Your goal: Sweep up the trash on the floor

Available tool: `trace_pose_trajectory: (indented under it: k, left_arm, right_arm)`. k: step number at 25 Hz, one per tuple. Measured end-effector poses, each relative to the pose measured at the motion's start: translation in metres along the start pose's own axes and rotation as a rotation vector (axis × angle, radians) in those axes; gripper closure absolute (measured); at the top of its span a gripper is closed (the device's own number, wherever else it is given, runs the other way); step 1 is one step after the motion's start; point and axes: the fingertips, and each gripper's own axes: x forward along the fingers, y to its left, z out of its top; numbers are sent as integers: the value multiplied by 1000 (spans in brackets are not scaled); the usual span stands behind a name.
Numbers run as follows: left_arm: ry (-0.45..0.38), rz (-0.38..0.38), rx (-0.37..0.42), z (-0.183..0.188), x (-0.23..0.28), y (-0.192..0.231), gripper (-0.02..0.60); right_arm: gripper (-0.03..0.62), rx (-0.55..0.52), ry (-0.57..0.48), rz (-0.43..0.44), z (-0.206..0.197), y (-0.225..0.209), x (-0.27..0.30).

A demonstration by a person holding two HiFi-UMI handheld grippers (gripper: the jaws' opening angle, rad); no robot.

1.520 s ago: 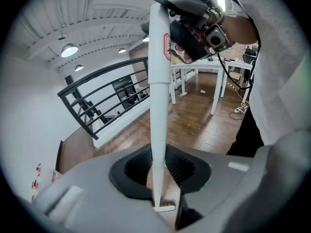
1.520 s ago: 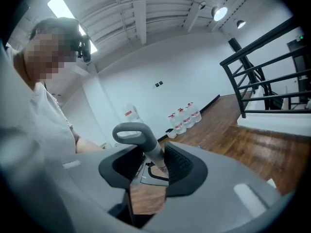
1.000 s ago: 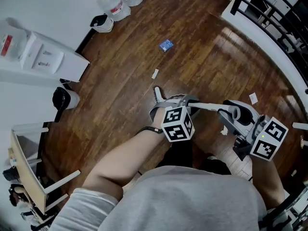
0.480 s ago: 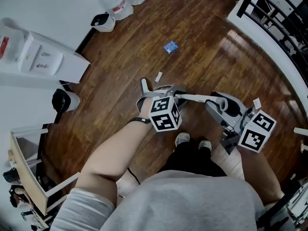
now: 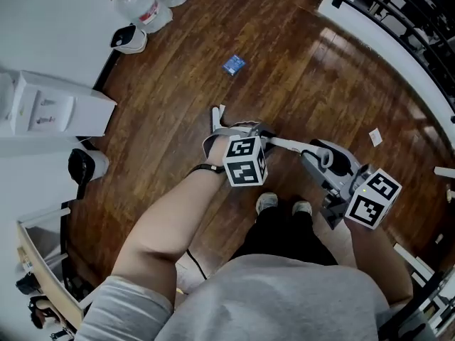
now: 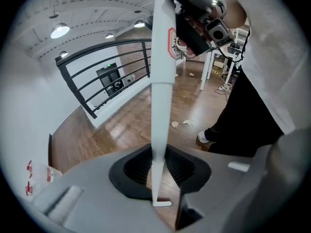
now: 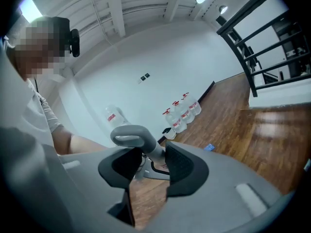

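Jaws on both sides are clamped down: the left gripper point(image 6: 160, 166) pinches the white handle point(image 6: 162, 81) low on its shaft, and the right gripper point(image 7: 148, 164) is closed just under the grey loop grip point(image 7: 129, 135) at its top end. Pretty sure it's a broom, but no view shows the head.

The trash is loose on the wooden floor point(image 5: 298, 69):
- a blue scrap point(image 5: 233, 65) well ahead
- a small white scrap point(image 5: 221, 109) just past the left gripper
- another white piece point(image 5: 375, 137) off to the right

I'd say this is the carry-and-line-up stage, nothing gathered yet. Next up: get the sweeping end down beyond the nearest scrap and pull it in.
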Motion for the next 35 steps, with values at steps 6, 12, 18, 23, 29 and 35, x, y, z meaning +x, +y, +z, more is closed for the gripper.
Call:
trace_pose_trajectory:
  k: [6,12,18,23,29,35]
  left_arm:
    - [-19,-54,51,23,24,-3,503]
    - [-46,-83,90,70,42,-14,503]
    - [-97,-122,147,146,70,-34,503]
    - [-147,-165,211,226,96,-71,503]
    - [-205,-250,330,338,136,-143,503]
    - [-264,-345,441,439,164,-221,502]
  right_arm:
    - [450,54,-25,-74,-1,-27,-27]
    - [450,64,-64,-118,5,-38,-75]
    - [451,80,-121,-189,14,-56,-152]
    - [450,78,-182,-265,14,-64,-240]
    - [450,103,-270,-392,-2,-69,-372]
    - [448,128,-369,-531,-18,-61,-493]
